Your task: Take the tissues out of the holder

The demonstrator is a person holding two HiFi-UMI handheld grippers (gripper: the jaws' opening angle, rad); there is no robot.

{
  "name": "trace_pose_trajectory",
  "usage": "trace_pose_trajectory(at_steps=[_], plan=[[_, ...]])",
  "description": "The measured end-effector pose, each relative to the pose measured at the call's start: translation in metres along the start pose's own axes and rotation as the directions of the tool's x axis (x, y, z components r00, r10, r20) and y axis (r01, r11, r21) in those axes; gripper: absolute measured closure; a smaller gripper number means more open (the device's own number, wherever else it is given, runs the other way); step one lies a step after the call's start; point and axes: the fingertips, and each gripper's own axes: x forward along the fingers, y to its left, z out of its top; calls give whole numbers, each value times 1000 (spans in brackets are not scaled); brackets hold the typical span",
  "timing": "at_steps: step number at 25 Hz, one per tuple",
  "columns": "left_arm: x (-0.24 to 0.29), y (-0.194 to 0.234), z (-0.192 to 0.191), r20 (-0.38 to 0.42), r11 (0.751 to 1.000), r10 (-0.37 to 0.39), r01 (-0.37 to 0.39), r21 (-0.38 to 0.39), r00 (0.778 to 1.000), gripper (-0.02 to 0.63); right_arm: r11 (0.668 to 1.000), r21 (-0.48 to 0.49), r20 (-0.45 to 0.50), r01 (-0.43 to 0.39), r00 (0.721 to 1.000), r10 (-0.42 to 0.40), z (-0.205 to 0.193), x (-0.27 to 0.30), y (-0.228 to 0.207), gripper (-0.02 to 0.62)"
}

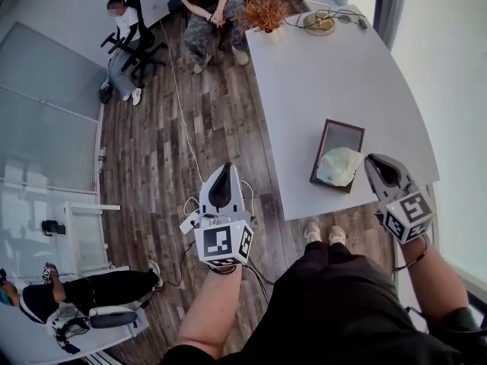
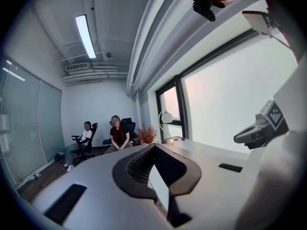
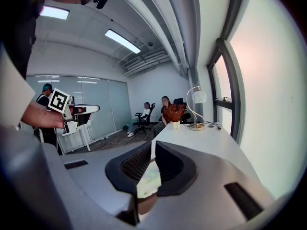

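Tissues [image 1: 338,166] sit in a dark holder [image 1: 340,134] on the white table [image 1: 327,74], toward the table's 5 o'clock corner and close to its near edge. That is probably so the person can reach them while standing.

The left gripper [image 1: 226,166] hangs over the wood floor at 8 o'clock from the holder, well apart from it and off the table. Its jaws are closed with nothing between them. My guess is that it is only being brought along, perhaps to steady the holder later, since nothing lies near it to grasp.

At 3 o'clock from the holder, just beside the tissues, is the right gripper [image 1: 370,160]. Its tips point to 11 o'clock across the holder's near end, and its jaws are closed and empty. From its own view the pale tissue shows low behind the meeting tips, so it seems lined up for the pull. It would have to open before it can pinch anything.

The tissues are a pale, greenish-white crumpled puff filling the holder's near half. They rise loosely above the rim, while the far half shows bare dark bottom. The puff looks soft and light, so the top sheet should lift easily, though the holder may drag along with it.
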Motion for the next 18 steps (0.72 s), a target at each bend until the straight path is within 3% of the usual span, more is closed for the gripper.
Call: trace_pose_trajectory(at_steps=[3,12,15,18], plan=[[9,2,-16,-30,1000,-15,14,-11,999,601,1000,-8,-32,-4,999,4,-15,8,3,586],[32,-7,-60,-91,998,-61,59,-25,994,601,999,-4,-117,-37,993,36,-61,31,8,472],[34,-10,-73,-110,997,-75,73,-26,991,601,999,1,-132,-43,990,43,-72,37,8,404],[41,-8,-86,-133,997,-79,76,-27,988,601,998,5,-150,-67,986,67,-82,48,7,297]])
